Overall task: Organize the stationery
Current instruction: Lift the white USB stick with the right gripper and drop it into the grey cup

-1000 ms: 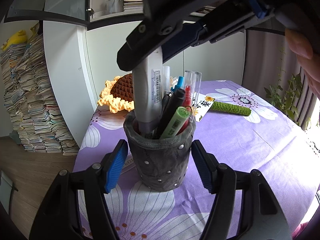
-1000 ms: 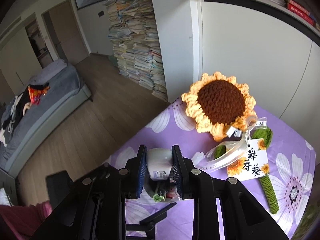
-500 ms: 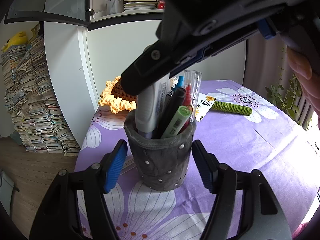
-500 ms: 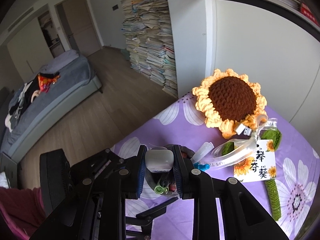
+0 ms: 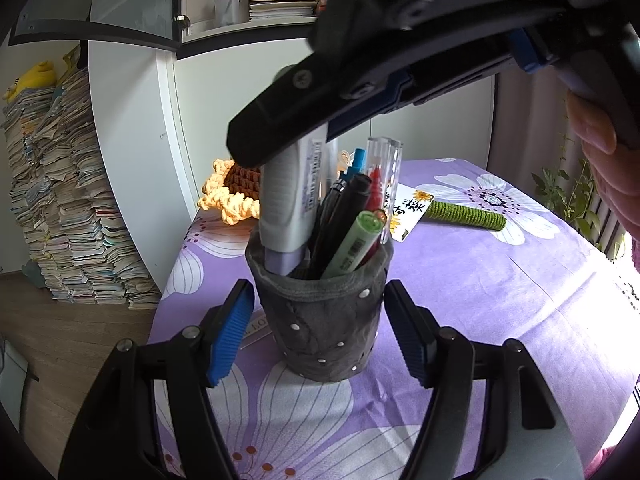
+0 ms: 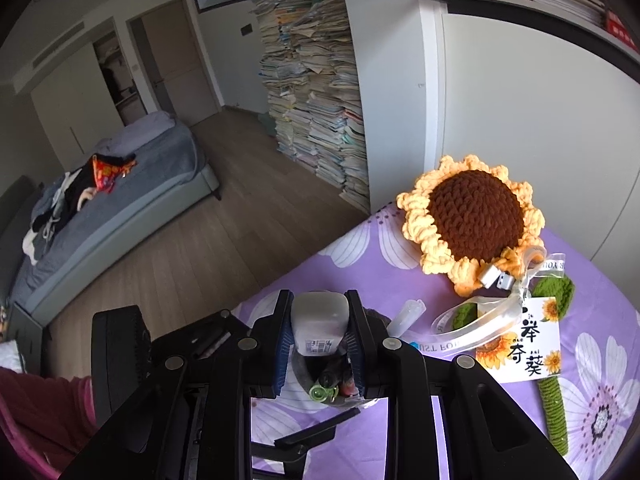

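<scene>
A purple flower-print tablecloth (image 5: 500,288) covers the table; its left edge drops to wood floor just beside the dark grey fabric pen cup (image 5: 320,320), while open cloth spreads to the right. A crocheted sunflower (image 6: 476,216) lies behind the cup. The left gripper (image 5: 320,332) stands spread on either side of the cup, pads apart from its wall. The right gripper (image 6: 319,340) pinches a fat grey-and-lilac marker (image 5: 288,200), its lower end inside the cup among other pens.
</scene>
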